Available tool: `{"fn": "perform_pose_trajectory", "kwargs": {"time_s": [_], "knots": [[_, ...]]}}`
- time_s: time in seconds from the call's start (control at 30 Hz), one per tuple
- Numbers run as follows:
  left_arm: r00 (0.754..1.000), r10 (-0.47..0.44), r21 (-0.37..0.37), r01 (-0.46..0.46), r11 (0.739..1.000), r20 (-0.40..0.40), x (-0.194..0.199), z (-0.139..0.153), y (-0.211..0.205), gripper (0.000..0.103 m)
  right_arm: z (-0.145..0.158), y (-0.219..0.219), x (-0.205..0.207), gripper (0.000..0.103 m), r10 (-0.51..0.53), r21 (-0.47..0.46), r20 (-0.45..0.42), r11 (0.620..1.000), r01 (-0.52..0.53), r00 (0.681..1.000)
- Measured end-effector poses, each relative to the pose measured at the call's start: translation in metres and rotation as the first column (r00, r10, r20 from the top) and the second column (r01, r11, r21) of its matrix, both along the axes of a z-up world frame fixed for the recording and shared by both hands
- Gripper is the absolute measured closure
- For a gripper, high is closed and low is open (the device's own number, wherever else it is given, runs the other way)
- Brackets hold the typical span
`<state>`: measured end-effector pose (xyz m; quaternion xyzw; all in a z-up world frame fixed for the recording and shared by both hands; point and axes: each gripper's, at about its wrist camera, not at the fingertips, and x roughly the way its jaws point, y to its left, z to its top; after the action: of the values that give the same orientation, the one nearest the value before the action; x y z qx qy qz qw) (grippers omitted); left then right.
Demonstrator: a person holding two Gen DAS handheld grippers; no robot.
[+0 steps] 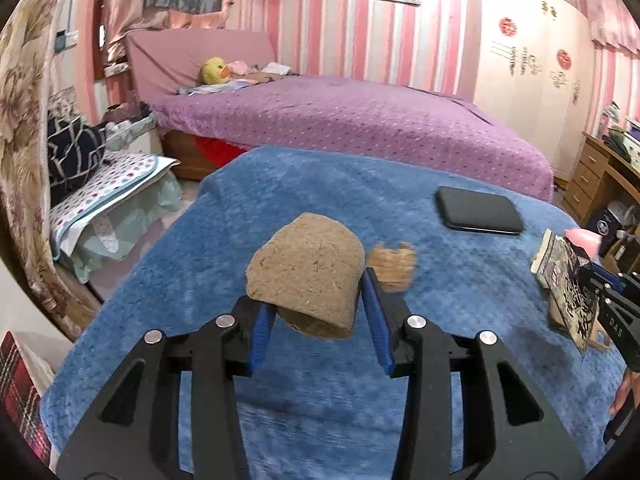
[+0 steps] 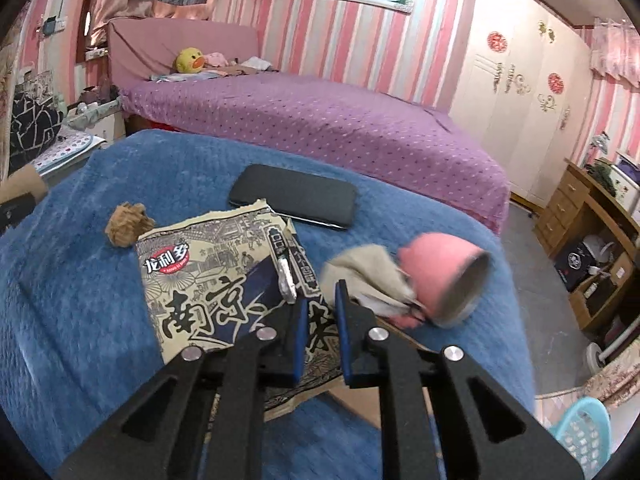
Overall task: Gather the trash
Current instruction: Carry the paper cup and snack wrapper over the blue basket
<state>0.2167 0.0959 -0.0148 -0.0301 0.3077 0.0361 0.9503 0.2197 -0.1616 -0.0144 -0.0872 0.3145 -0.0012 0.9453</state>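
Note:
My left gripper (image 1: 316, 312) is shut on a brown cardboard tube (image 1: 308, 276) and holds it above the blue blanket (image 1: 320, 400). A small crumpled brown paper ball (image 1: 394, 266) lies just right of the tube; it also shows in the right wrist view (image 2: 128, 225). My right gripper (image 2: 320, 304) is shut on a printed snack wrapper (image 2: 212, 280) with Chinese characters, lifted over the blanket. The wrapper and right gripper show at the right edge of the left wrist view (image 1: 568, 280).
A black phone (image 2: 296, 196) lies on the blanket behind the wrapper. A pink cup (image 2: 444, 280) lies on its side with a beige cloth (image 2: 368, 276) at the right. A light-blue basket (image 2: 584, 436) stands on the floor at lower right. A purple bed (image 2: 320, 128) lies beyond.

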Motion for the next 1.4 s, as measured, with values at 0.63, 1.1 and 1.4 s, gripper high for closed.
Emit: {"fn": "perform_pose_trajectory", "kwargs": {"time_s": [0.63, 1.1, 1.4], "knots": [[0.964, -0.267, -0.026, 0.267, 0.963, 0.011, -0.027, -0.004, -0.147, 0.062, 0.006, -0.163, -0.104, 0.089, -0.301, 0.035, 0.018, 0.953, 0.3, 0.953], [0.945, -0.328, 0.045, 0.328, 0.943, -0.013, -0.045, -0.021, -0.199, 0.062, -0.011, -0.259, -0.127, 0.089, -0.444, 0.08, -0.008, 0.893, 0.443, 0.896], [0.925, -0.379, 0.053, 0.377, 0.925, 0.026, -0.057, -0.013, -0.245, 0.062, -0.025, -0.303, -0.146, 0.089, -0.531, 0.063, -0.03, 0.844, 0.532, 0.847]]}}
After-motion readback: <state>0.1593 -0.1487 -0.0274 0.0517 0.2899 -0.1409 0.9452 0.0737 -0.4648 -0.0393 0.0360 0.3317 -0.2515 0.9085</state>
